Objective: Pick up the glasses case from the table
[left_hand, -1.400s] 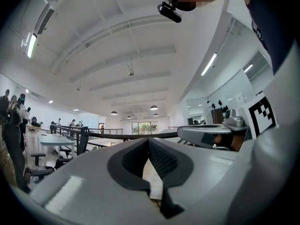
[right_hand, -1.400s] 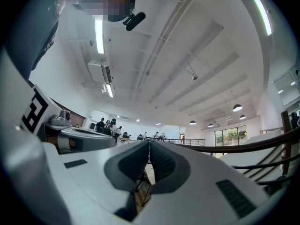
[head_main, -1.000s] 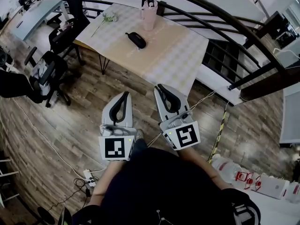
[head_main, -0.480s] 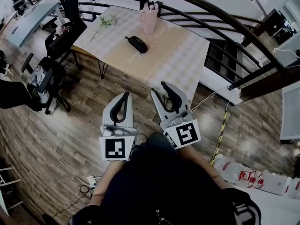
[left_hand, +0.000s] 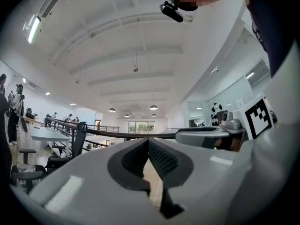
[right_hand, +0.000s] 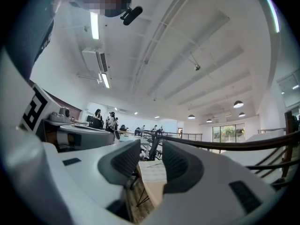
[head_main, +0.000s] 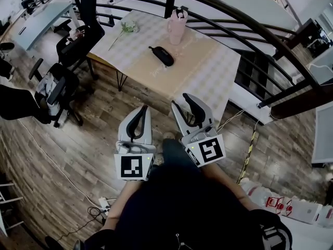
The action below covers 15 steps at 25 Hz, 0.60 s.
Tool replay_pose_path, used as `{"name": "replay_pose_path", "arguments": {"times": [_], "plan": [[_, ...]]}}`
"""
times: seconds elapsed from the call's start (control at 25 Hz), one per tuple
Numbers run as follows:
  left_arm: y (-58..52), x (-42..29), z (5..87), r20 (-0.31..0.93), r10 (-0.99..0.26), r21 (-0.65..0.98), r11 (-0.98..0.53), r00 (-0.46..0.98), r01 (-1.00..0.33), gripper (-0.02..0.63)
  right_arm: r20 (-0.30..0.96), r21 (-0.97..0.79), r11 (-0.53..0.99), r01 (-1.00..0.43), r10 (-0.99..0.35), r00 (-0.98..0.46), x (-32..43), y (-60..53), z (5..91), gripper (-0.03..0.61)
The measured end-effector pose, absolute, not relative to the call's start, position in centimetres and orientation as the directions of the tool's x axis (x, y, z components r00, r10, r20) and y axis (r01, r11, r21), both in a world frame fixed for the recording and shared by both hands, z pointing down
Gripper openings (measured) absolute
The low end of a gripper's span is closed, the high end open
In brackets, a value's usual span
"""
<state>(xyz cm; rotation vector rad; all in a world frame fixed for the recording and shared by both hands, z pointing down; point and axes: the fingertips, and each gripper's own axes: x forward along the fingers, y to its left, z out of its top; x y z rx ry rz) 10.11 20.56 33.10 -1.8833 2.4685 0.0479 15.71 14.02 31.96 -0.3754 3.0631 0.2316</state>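
The black glasses case [head_main: 162, 55] lies near the middle of the pale checked table [head_main: 203, 72], in the head view. Behind it stand a pink cup [head_main: 177, 26] and a flower stem [head_main: 125, 30]. Both grippers are held level over the wooden floor, short of the table's near edge and well away from the case. My left gripper [head_main: 143, 109] [left_hand: 148, 139] is shut, its tips touching, with nothing in it. My right gripper [head_main: 181, 100] [right_hand: 151, 149] stands open with a gap between its pads, and only the far table shows through it.
A dark curved railing [head_main: 250, 25] runs behind and to the right of the table. Black office chairs [head_main: 57, 90] stand on the floor at the left. A power strip with cables [head_main: 106, 204] lies near the person's feet. White boxes [head_main: 291, 210] sit at the lower right.
My right gripper's jaws have gone from shut to open. Both grippers have come forward toward the table, which now sits lower and further right in the head view.
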Motion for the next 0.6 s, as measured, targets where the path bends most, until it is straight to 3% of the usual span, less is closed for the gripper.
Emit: {"name": "replay_pose_path", "arguments": {"times": [0.6], "plan": [[16.5,2.8,34.4,-0.012,-0.956,-0.007,0.295,-0.294,-0.956,0.011,-0.071,0.125,0.969,-0.211,-0.204,-0.976,7.8,9.1,32.7,0.114]]}}
